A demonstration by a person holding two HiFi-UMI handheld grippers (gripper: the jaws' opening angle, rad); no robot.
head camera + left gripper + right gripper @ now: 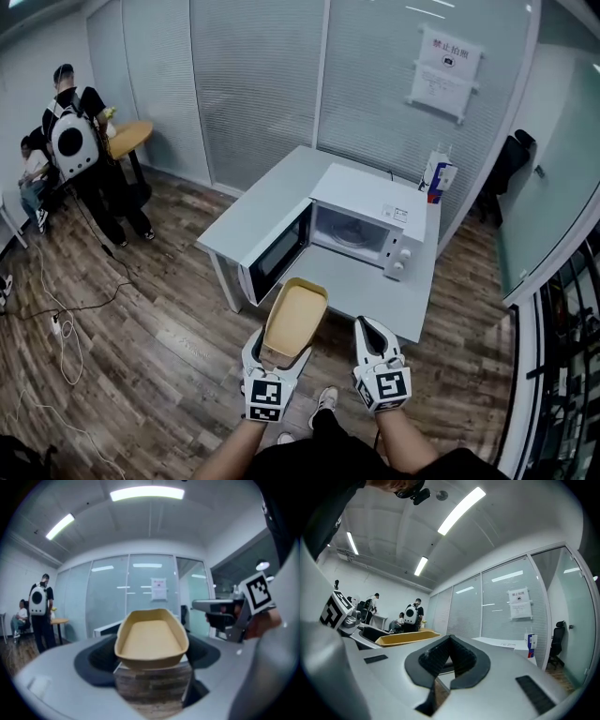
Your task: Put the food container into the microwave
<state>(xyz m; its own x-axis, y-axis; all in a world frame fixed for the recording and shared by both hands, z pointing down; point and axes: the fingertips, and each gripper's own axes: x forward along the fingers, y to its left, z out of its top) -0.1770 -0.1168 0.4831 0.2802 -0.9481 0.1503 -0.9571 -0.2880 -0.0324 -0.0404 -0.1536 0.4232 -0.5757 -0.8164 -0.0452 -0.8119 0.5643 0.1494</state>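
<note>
Gripping food container (295, 319) w/ left gripper (279, 354) | right gripper (367, 328) closed | microwave (361, 211) door open

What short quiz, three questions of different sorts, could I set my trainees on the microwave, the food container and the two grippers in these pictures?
1. True or false: the door of the microwave is shut.
2. Fill in the blank: the right gripper has its jaws together and holds ______.
3. Choose one: the food container is
A. inside the microwave
B. in the left gripper
C. in the right gripper

Key
1. False: the door hangs wide open.
2. Nothing.
3. B: the left gripper's jaws clamp the near end of the container, short of the microwave.
</note>
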